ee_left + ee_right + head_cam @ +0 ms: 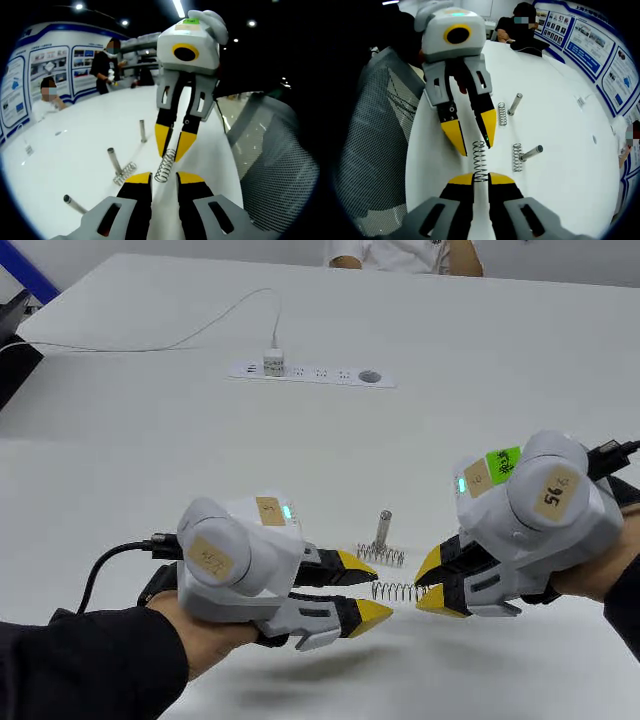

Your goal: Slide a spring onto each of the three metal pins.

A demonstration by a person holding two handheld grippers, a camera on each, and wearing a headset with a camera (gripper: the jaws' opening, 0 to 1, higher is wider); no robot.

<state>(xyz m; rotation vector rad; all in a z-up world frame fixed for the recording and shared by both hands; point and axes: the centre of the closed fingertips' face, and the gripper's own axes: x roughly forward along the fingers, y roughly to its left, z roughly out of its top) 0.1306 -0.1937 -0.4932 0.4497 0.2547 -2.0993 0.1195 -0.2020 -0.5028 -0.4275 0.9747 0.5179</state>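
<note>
White bench (150,470), near edge: I am pinching the spring (398,591) level in the right hand-held gripper (430,585), its free end pointing into the wide-open left hand-held gripper (372,590); an upright pin (383,528) is standing just behind it.

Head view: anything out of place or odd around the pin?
Nothing damaged. One spring lies on its side at the foot of the upright pin, not on it. A second spring is held in the right hand-held gripper.
</note>
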